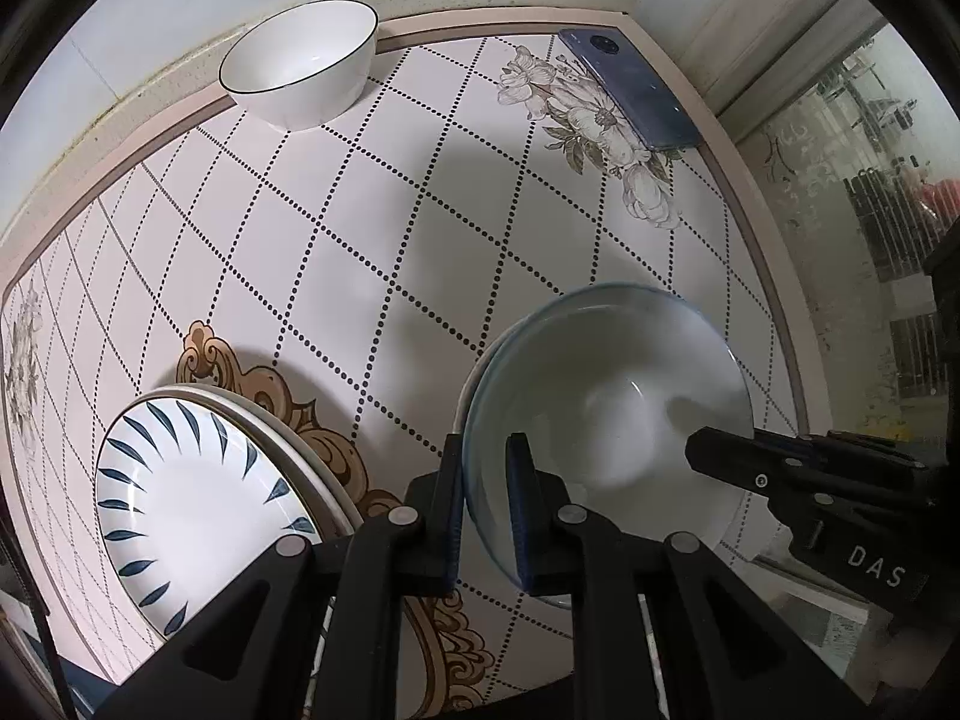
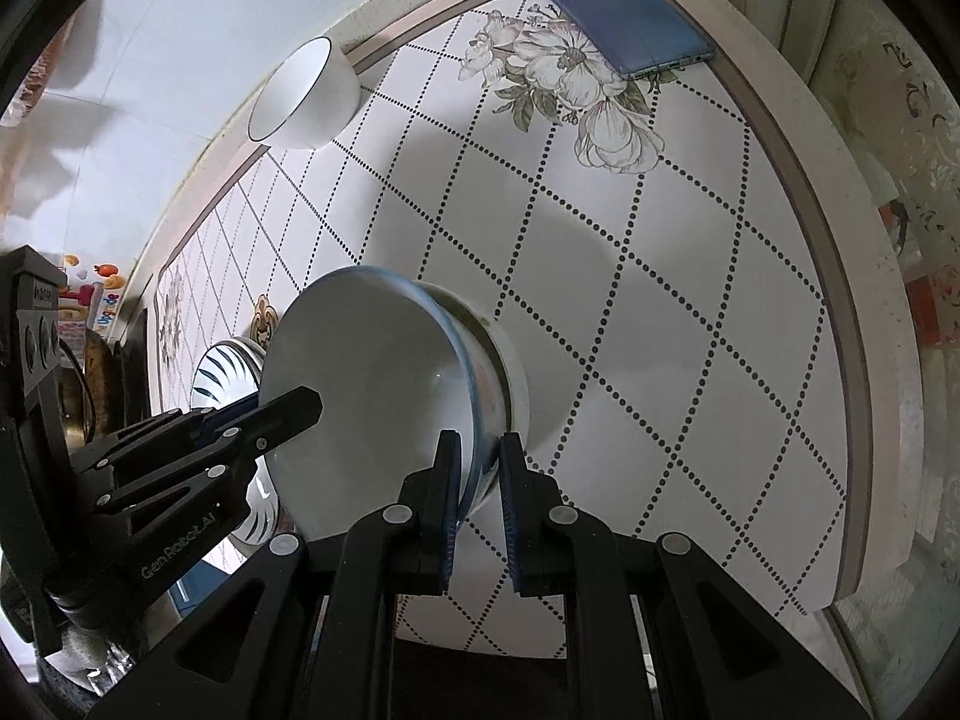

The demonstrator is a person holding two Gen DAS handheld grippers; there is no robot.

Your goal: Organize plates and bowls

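Observation:
A pale bowl with a blue rim [image 1: 606, 396] is held above the patterned table by both grippers. My left gripper [image 1: 486, 450] is shut on its near rim, one finger inside and one outside. My right gripper [image 2: 477, 450] is shut on the opposite rim of the same bowl [image 2: 372, 372]. The right gripper shows in the left wrist view [image 1: 720, 450]; the left gripper shows in the right wrist view [image 2: 300, 405]. A stack of plates with blue leaf strokes [image 1: 192, 498] lies at the left. A white bowl with a dark rim [image 1: 300, 69] stands at the table's far edge.
A blue phone [image 1: 630, 90] lies at the far right corner of the table, also in the right wrist view [image 2: 624, 21]. The table [image 1: 360, 252] has a dotted diamond pattern and floral prints. A wall runs behind it; the right edge drops off.

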